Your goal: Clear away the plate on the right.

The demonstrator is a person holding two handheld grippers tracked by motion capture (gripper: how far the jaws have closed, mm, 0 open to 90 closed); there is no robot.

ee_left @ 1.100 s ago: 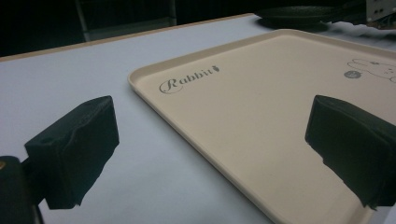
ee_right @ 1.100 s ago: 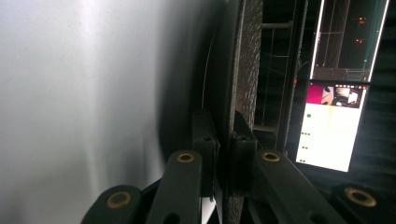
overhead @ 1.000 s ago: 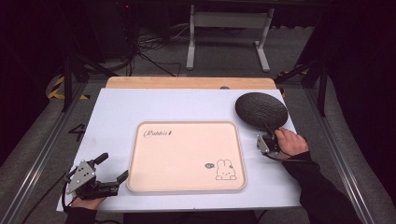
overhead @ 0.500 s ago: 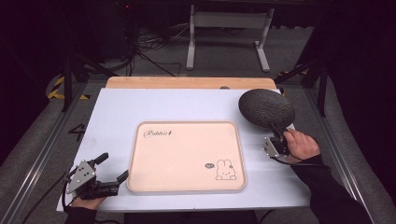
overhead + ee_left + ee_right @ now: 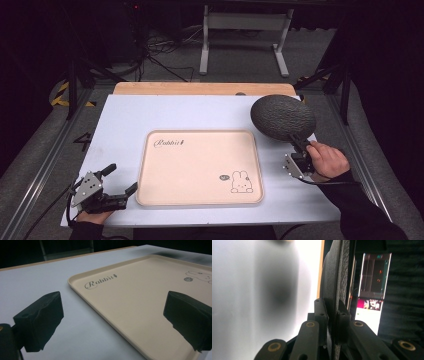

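A dark room with cables and a metal stand surrounds the white table, whose far edge shows a strip of wood. The beige tray lies flat at the middle of the table's near half, with "Rabbit" lettering at its far left corner and a small rabbit drawing at its near right corner.

Just off the tray's far right corner, the dark textured plate is held off the table, tilted up on edge. The right gripper is clenched on its lower rim; the right gripper view shows the plate edge-on, pinched between the two pads, with the plate's blurred shadow on the table beside it.

Off the tray's near left corner, the left gripper rests low with its jaws spread wide and nothing between them. The left gripper view shows the two pads flanking the tray's near edge, apart from it.
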